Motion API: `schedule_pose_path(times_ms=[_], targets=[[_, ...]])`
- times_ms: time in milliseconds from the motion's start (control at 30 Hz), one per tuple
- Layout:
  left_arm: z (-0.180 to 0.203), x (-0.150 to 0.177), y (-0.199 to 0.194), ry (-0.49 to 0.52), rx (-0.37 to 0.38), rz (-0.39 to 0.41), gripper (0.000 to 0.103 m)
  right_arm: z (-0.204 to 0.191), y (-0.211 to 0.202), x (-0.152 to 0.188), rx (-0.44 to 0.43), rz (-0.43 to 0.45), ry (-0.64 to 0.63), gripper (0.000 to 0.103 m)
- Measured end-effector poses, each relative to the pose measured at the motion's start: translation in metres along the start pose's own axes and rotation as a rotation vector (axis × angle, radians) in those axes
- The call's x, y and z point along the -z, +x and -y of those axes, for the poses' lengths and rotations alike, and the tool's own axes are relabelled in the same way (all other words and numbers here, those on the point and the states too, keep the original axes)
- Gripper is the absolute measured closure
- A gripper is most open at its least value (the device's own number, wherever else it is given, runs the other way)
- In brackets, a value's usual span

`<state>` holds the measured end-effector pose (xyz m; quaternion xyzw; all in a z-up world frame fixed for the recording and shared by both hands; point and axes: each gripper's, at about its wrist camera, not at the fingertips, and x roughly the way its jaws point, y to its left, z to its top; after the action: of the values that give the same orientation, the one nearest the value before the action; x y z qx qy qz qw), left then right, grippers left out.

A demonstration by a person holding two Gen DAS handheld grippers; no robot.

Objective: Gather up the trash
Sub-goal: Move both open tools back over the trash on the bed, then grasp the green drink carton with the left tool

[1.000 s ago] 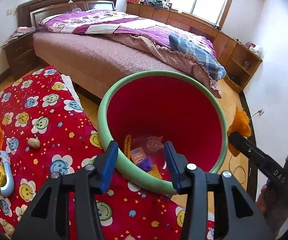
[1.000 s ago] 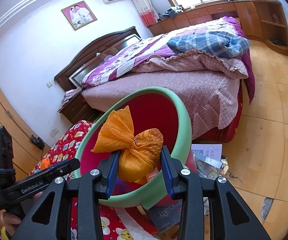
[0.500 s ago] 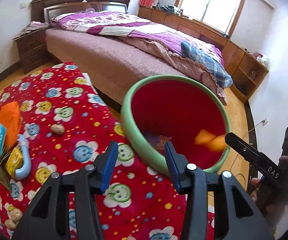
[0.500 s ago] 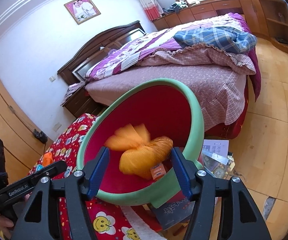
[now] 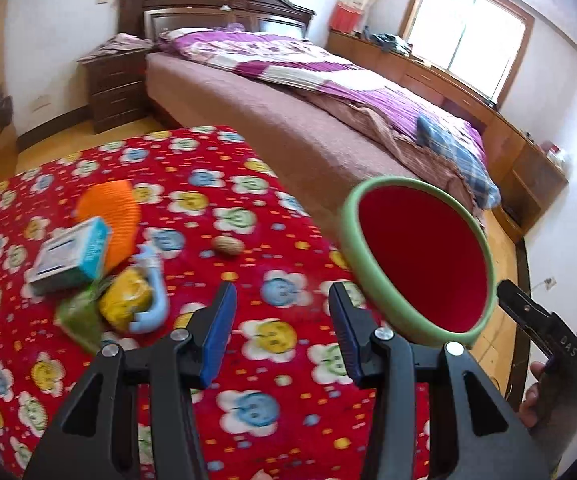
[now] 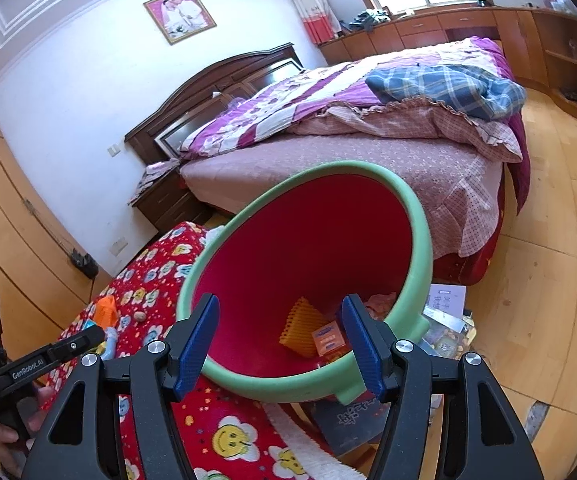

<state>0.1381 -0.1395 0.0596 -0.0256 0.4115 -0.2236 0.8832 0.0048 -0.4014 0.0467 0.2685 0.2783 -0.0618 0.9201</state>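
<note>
A red bin with a green rim stands at the edge of the red flowered cloth. Inside it, the right wrist view shows an orange ridged piece, a small orange box and pink paper. My right gripper is open and empty at the bin's near rim. My left gripper is open and empty over the cloth. Left of it lie a blue-white box, an orange ridged piece, a yellow packet, a light blue plastic piece, a green wrapper and a walnut.
A bed with purple bedding stands behind the cloth and bin. A dark nightstand is at its left. Papers and books lie on the wooden floor beside the bin. Wooden cabinets line the window wall.
My right gripper opened and the orange bundle fell into the bin, out of sight now. My left gripper swung left from the bin toward the trash on the cloth.
</note>
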Motion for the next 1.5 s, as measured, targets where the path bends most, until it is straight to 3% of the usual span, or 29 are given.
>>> schedule_pose_path(times_ms=[333,367,467,667,933,1233,1500], targets=[[-0.065,0.004,-0.017,-0.123,-0.135,0.03,0.054,-0.018,-0.002,0.005,-0.016,-0.008,-0.032,0.038],[-0.07,0.004,-0.016,-0.131,-0.15,0.032,0.053,-0.02,-0.002,0.006,-0.018,-0.01,-0.036,0.038],[-0.088,0.007,-0.014,-0.159,-0.213,0.03,0.035,-0.024,0.0,0.007,-0.021,-0.016,-0.046,0.038],[-0.112,0.01,0.0,-0.188,-0.259,0.006,0.035,-0.031,0.004,0.011,-0.023,-0.031,-0.059,0.038],[-0.126,0.013,0.021,-0.209,-0.279,-0.03,0.035,-0.033,0.009,0.014,-0.016,-0.044,-0.068,0.038],[-0.144,0.014,0.023,-0.326,-0.208,-0.035,0.035,-0.036,0.013,0.017,-0.018,-0.057,-0.071,0.038],[-0.143,0.02,0.01,-0.323,-0.179,-0.014,0.037,-0.043,0.01,0.018,-0.024,-0.056,-0.085,0.038]])
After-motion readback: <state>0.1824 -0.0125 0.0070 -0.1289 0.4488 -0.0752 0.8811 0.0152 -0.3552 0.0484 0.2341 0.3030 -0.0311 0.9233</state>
